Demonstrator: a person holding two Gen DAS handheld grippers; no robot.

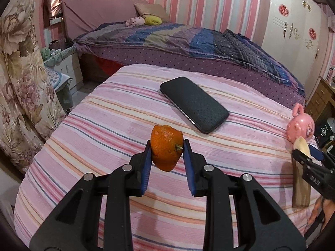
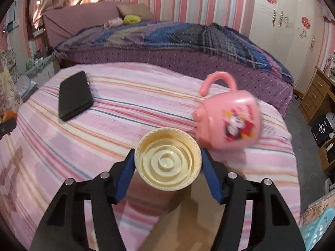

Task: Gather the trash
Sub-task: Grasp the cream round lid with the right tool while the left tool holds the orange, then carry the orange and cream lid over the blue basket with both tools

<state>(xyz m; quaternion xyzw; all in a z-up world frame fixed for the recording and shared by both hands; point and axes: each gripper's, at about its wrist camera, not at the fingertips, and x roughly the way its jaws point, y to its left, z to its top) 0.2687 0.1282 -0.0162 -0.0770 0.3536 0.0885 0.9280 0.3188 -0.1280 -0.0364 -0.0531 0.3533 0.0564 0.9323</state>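
Note:
My left gripper (image 1: 166,148) is shut on a piece of orange peel (image 1: 166,147) and holds it above the pink striped cloth (image 1: 117,113). My right gripper (image 2: 168,159) is shut on a cream plastic lid (image 2: 168,159), hollow side facing the camera. The right gripper and its lid (image 1: 301,146) also show at the right edge of the left wrist view, over a brown paper bag (image 1: 300,186). The bag (image 2: 180,219) lies just below the lid in the right wrist view.
A black phone case (image 1: 193,103) lies on the striped cloth, also in the right wrist view (image 2: 74,96). A pink cartoon mug (image 2: 229,121) lies on its side beside the lid. A bed (image 1: 188,44) with a dark quilt stands behind. Wooden drawers (image 2: 314,98) stand at right.

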